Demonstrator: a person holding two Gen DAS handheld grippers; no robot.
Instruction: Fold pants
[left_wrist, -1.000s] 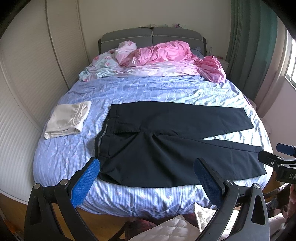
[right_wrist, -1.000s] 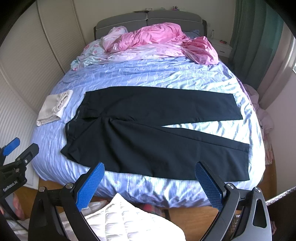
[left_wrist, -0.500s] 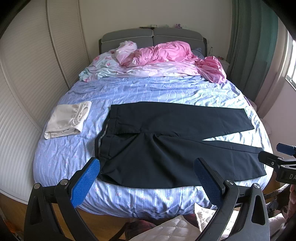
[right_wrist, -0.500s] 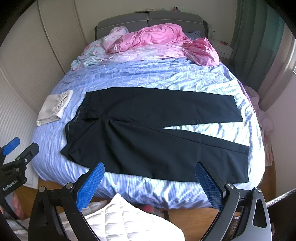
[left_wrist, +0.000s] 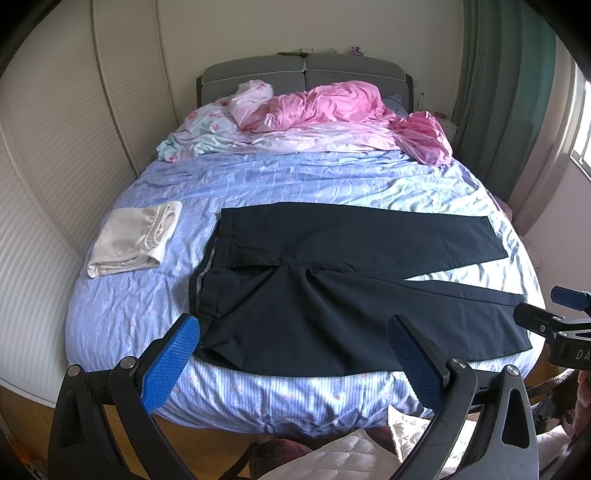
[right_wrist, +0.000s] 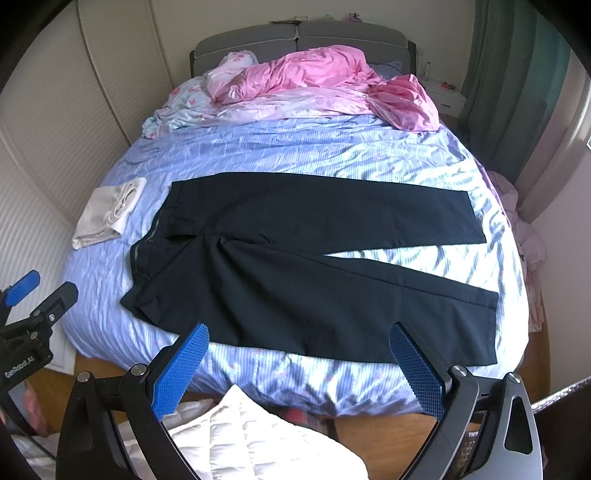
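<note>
Dark navy pants (left_wrist: 332, 280) lie flat on the blue bed, waistband to the left, both legs spread toward the right; they also show in the right wrist view (right_wrist: 314, 258). My left gripper (left_wrist: 291, 354) is open and empty, held above the near bed edge in front of the waist and seat. My right gripper (right_wrist: 299, 358) is open and empty, held above the near bed edge in front of the near leg. Each gripper shows at the edge of the other's view.
A folded cream garment (left_wrist: 136, 240) lies on the bed (left_wrist: 122, 314) left of the waistband. Pink and floral bedding (left_wrist: 325, 114) is heaped at the headboard. A white quilted item (right_wrist: 251, 439) sits below the near edge. Wardrobe doors on the left, green curtains on the right.
Both views have shifted very slightly toward the bed. The pants have not moved and both grippers stay open.
</note>
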